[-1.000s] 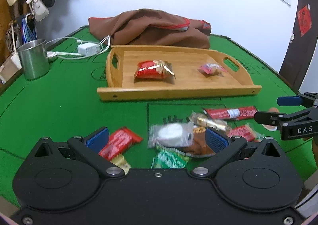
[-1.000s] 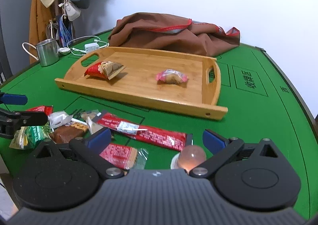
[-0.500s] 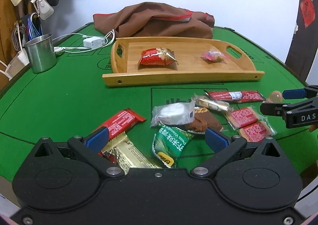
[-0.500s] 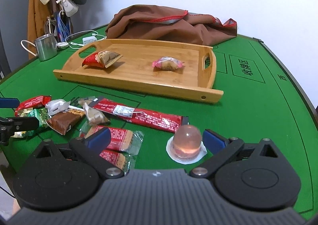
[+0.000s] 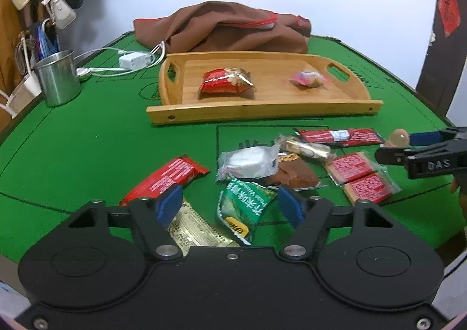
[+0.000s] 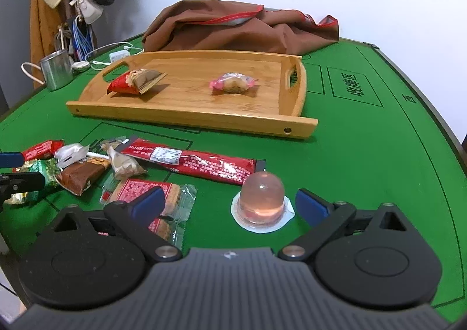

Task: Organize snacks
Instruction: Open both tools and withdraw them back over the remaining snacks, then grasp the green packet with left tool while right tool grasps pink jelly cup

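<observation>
1. My left gripper (image 5: 229,205) hangs over the near end of the snack pile on the green table (image 5: 87,149); its jaws have just been closing and now stand half apart, pressing on nothing.
2. Between its blue pads lie the green packet (image 5: 243,204) and the edge of the gold wrapper (image 5: 195,230); neither pad touches them, as far as I can tell.
3. The red bar (image 5: 167,176) lies just beyond my left pad, the white-wrapped cake (image 5: 249,162) and the brown cake (image 5: 294,175) just beyond the green packet.
4. My right gripper (image 6: 230,203) is spread wide and holds nothing.
5. The pink jelly cup (image 6: 262,198) stands on the felt between its pads, nearer the right one, touching neither.
6. The two red cracker packs (image 6: 149,198) lie under and beside its left pad; the long red bar (image 6: 201,165) lies beyond the jelly cup.
7. The wooden tray (image 6: 186,117) sits well beyond the pile, holding a red snack bag (image 6: 131,83) and a pink-wrapped pastry (image 6: 232,83), well apart from each other.
8. Writing: the side of my right gripper, seen from the left camera, reads "DAS". The green packet carries Chinese characters and Latin lettering too small for me to read. The table shows printed Chinese characters in boxes. The white label on the long red bar is illegible.
</observation>
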{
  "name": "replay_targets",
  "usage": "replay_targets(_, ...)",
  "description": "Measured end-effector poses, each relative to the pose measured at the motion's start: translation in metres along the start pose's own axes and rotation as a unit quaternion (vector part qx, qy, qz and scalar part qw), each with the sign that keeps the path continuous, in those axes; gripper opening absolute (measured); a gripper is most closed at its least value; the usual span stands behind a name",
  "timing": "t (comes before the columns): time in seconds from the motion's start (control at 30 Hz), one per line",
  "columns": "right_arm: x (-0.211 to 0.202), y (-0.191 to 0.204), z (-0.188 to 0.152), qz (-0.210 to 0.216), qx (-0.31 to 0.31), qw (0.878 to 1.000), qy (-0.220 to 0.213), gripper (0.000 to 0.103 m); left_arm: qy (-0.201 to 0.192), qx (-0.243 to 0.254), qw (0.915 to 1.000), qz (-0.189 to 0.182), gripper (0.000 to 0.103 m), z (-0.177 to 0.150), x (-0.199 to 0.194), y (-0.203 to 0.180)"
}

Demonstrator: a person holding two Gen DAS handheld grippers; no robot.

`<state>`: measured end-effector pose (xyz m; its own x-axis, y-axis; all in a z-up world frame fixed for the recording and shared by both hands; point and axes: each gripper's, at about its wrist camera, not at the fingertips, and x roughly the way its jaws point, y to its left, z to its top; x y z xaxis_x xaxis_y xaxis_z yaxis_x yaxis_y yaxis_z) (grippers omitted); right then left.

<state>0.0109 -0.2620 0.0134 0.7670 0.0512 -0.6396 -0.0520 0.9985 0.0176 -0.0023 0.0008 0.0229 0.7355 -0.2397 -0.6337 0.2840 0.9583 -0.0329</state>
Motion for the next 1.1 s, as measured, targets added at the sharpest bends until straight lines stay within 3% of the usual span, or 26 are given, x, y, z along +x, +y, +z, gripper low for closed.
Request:
replay_targets(0.13, 0.003, -0.001, 0.0, -0.002, 0.005, 1.0, 0.001, 0.096, 0.003, 0.017, 0.9998, 0.006, 0.055, -0.001, 0.002, -0.006)
replay_targets(0.4, 0.003, -0.005, -0.001, -0.009, 0.012, 1.0, 0.003, 0.082, 0.019, 0.019, 0.9996, -0.008, 0.047, -0.005, 0.01, -0.009)
replay_targets(0.73, 0.004, -0.007, -0.003, -0.025, 0.009, 1.0, 0.005, 0.069, 0.028, 0.022, 0.9993, -0.006, 0.044, -0.007, 0.016, -0.012)
replay_targets(0.9, 0.005, -0.005, -0.003, -0.044, -0.007, 0.999, 0.006, 0.049, 0.028, 0.022, 0.9993, -0.005, 0.044, -0.006, 0.019, -0.012)
replay_targets(1.1, 0.003, -0.006, -0.002, -0.046, -0.002, 0.999, 0.007, 0.042, 0.027, 0.019, 0.9995, -0.003, 0.039, -0.005, 0.02, -0.013)
